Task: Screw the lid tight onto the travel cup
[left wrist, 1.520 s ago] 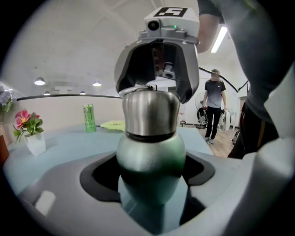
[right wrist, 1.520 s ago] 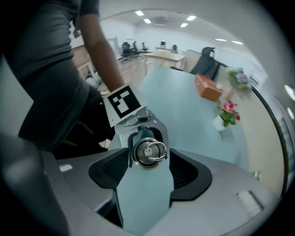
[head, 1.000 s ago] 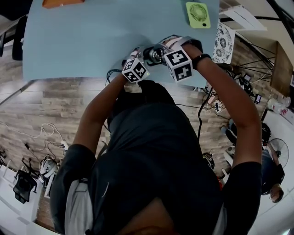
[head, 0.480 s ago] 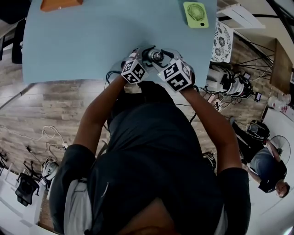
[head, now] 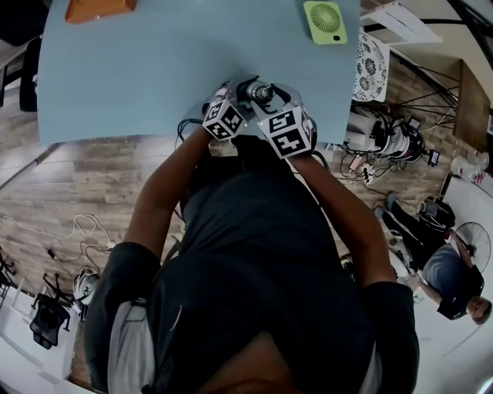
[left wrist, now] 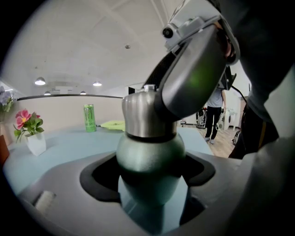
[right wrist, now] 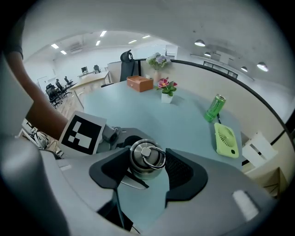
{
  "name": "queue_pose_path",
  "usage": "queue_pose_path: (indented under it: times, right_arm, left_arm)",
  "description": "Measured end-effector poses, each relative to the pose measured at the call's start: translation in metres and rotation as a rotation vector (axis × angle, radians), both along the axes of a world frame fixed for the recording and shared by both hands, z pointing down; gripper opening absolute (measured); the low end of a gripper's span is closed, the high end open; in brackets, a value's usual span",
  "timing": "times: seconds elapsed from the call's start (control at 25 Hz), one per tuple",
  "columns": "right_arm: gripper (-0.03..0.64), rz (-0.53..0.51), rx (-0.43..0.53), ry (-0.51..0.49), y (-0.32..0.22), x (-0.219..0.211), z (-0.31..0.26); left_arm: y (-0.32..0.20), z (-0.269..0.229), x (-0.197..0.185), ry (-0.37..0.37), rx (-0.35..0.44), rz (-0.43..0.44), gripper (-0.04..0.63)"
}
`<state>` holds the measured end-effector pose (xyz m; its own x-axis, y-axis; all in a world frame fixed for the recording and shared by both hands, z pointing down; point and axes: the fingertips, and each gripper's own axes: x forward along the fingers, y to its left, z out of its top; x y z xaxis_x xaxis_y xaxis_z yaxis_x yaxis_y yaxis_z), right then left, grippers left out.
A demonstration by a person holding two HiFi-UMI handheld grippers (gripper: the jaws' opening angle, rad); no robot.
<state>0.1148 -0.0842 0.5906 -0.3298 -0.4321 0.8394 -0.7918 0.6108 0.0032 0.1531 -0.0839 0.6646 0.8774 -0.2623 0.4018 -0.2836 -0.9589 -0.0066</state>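
The travel cup stands at the near edge of the blue table (head: 154, 69). Its dark green body (left wrist: 150, 156) sits between the jaws of my left gripper (left wrist: 150, 182), which is shut on it. A steel lid with a ring on top (right wrist: 146, 158) sits on the cup's neck. From above, my right gripper (right wrist: 147, 167) is shut on that lid, its black pads on either side. In the head view the lid (head: 263, 93) shows between the left gripper (head: 240, 98) and the right gripper (head: 267, 104). The cup's base is hidden.
A light green flat fan (head: 324, 21) lies at the table's far right and an orange box (head: 100, 8) at the far left. A green can (right wrist: 214, 108) and a small flower pot (right wrist: 166, 90) stand farther back. Cables and people are on the floor beside the table.
The right gripper has turned around the lid, its marker cube swinging from the right side toward the body and the forearm coming in. The left gripper and cup have stayed put.
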Motion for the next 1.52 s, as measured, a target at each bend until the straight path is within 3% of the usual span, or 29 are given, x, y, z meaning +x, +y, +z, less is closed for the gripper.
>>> queue_pose_path:
  times: [0.28,0.4,0.52,0.76,0.88,1.04,1.16,1.24,1.4,1.52]
  right_arm:
    - [0.247,-0.040,-0.002,0.013,0.000,0.000,-0.002]
    - [0.248,-0.150,-0.051,0.008,0.004,0.001,-0.006]
    - [0.252,-0.384,-0.086,0.020,0.006,-0.004,-0.017]
    - [0.252,-1.042,-0.093,0.281,0.015,-0.004,-0.014]
    - [0.252,-1.227,-0.130,0.337,0.018,-0.008,-0.007]
    - [0.250,-1.354,-0.195,0.394,0.023,-0.002,0.007]
    - [0.250,-1.336,-0.205,0.385,0.024,0.000,0.011]
    - [0.250,-1.247,-0.192,0.343,0.021,-0.004,0.010]
    - [0.249,-0.956,-0.197,0.231,0.015,-0.007,0.006]
    - [0.249,-0.633,-0.178,0.109,0.007,-0.012,0.000]
  left_arm:
    - [0.001,-0.002,0.000,0.000,-0.001,-0.002,0.428]
    - [0.001,-0.002,0.001,0.001,0.001,0.000,0.428]
    - [0.000,-0.002,0.000,0.002,0.001,0.003,0.428]
    - [0.001,-0.001,0.000,-0.001,-0.003,0.003,0.428]
    - [0.001,-0.001,0.001,-0.002,-0.003,0.003,0.428]
    - [0.002,-0.001,0.002,-0.003,-0.004,0.003,0.428]
    - [0.002,0.000,0.003,-0.002,-0.007,0.006,0.428]
    - [0.001,0.000,0.004,-0.002,-0.008,0.009,0.428]
    - [0.002,-0.002,0.004,0.006,-0.007,0.016,0.428]
    - [0.002,-0.002,0.001,0.004,-0.010,0.015,0.428]
